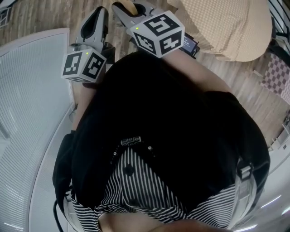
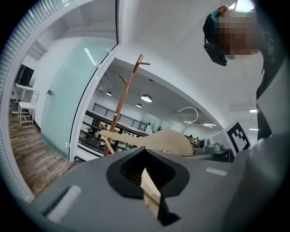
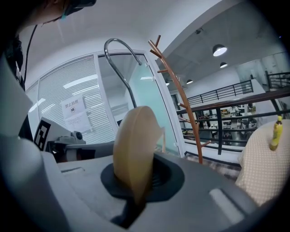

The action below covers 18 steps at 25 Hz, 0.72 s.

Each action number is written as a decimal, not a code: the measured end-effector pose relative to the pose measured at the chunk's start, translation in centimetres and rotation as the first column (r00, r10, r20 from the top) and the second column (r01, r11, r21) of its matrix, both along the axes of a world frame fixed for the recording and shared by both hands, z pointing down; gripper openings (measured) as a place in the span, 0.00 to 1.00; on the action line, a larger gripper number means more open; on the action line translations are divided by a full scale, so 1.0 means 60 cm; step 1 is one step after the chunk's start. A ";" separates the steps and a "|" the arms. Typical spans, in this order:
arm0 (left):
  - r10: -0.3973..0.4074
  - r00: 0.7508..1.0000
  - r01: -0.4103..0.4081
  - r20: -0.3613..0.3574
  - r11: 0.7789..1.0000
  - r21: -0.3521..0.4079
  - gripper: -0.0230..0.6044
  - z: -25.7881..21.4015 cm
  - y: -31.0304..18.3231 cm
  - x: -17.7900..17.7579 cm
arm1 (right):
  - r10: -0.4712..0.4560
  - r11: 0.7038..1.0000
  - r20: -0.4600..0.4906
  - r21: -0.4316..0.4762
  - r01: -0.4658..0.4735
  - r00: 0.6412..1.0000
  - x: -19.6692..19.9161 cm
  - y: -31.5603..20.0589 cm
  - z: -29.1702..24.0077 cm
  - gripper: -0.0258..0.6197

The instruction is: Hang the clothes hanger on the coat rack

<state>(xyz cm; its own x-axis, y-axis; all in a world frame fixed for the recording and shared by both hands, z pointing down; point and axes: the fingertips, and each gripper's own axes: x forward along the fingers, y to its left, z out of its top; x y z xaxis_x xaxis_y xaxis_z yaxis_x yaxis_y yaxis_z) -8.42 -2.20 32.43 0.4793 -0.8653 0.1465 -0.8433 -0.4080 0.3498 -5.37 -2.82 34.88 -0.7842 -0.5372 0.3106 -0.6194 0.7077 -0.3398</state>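
Head view: the left gripper [image 1: 97, 25] and the right gripper [image 1: 128, 11] are held out side by side ahead of the person's black top [image 1: 172, 122], above a wood-plank floor [image 1: 41, 16]. A tan tip of the light wooden clothes hanger [image 1: 129, 5] is seen at the right gripper's front. A beige waffle-weave cloth [image 1: 226, 27] is bunched to the right of it. A white ribbed panel [image 1: 27, 113] is seen at left.

Left gripper view: the fingers are clenched on a strip of the beige cloth [image 2: 151, 192], pinched in the slot. Past them the hanger [image 2: 158, 140] is seen side-on, with its bent metal hook [image 2: 190, 113] pointing up. A brown wooden coat rack [image 2: 121, 102] is stood upright further back, beside a glass partition [image 2: 68, 104], well apart from the hanger.

Right gripper view: the fingers are clenched on one end of the hanger [image 3: 133, 149], seen edge-on, with the hook [image 3: 118, 59] rising above. The hanger is carried in the air, not yet hung. The coat rack [image 3: 181, 99] is seen right of it, further back, untouched. The cloth [image 3: 260, 167] is seen at the right edge, with a small yellow item [image 3: 275, 132] by it.
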 end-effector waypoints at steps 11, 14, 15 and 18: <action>-0.034 0.998 0.035 0.046 0.999 -0.024 0.04 0.008 -0.118 0.080 | -0.033 0.999 0.045 -0.025 0.035 0.998 0.081 -0.117 0.001 0.04; -0.039 0.998 0.040 0.057 0.999 -0.019 0.03 0.015 -0.126 0.090 | -0.047 0.999 0.045 -0.020 0.048 0.998 0.090 -0.124 0.011 0.04; -0.043 0.997 0.045 0.057 0.999 -0.021 0.04 0.016 -0.129 0.091 | -0.049 0.998 0.047 -0.027 0.050 0.998 0.092 -0.126 0.014 0.04; -0.055 0.998 0.056 0.044 0.998 -0.032 0.04 0.022 -0.137 0.081 | -0.067 0.996 0.050 -0.054 0.070 0.997 0.084 -0.130 0.024 0.04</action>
<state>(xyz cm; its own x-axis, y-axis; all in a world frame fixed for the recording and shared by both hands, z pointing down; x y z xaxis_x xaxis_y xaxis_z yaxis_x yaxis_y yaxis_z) -3.55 -10.44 33.73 0.4233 -0.8849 0.1944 -0.8788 -0.3489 0.3254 -0.31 -10.61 36.33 -0.8332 -0.4649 0.2995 -0.5523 0.7270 -0.4080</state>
